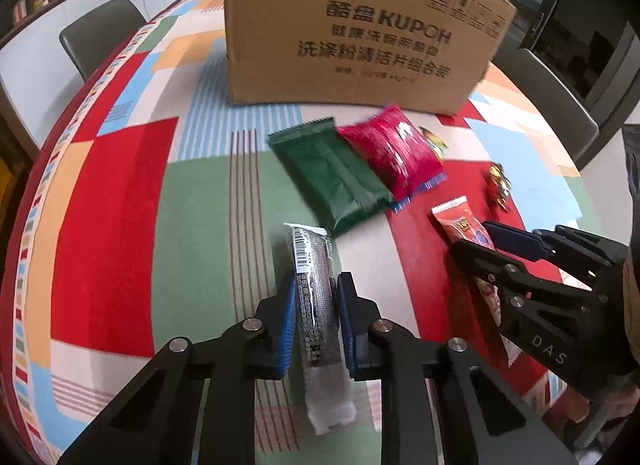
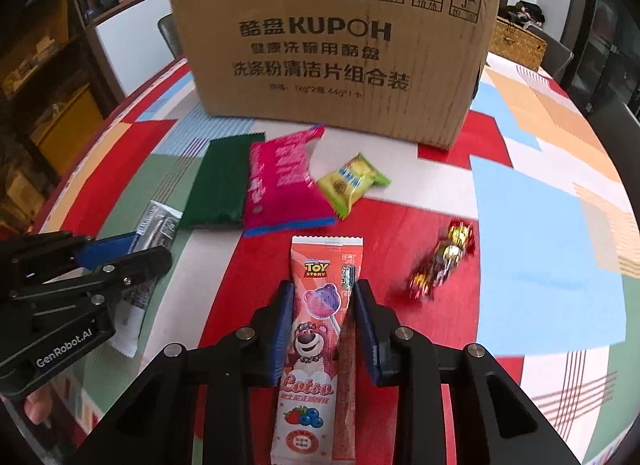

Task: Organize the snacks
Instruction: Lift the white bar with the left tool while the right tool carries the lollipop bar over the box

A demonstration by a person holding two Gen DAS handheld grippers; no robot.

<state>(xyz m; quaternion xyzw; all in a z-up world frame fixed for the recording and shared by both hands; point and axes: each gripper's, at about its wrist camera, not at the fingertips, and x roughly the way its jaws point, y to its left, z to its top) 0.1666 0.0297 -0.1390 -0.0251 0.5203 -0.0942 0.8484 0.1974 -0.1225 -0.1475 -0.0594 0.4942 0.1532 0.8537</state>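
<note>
Left gripper (image 1: pixel 316 305) clamped on silver packet (image 1: pixel 314 289); right gripper (image 2: pixel 320 317) pinching lollipop packet (image 2: pixel 316 345) (both flat on tablecloth (image 1: pixel 120 233)). Other snacks lie before box (image 2: pixel 336 45).

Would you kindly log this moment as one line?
left gripper: shut on silver snack stick | right gripper: shut on Lotso lollipop packet | cardboard box: behind

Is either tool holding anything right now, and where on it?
Left tool is shut on the silver-black packet, pads at its middle. Right tool clamps the Lotso lollipop packet across its middle. Both packets lie on the tablecloth.
</note>
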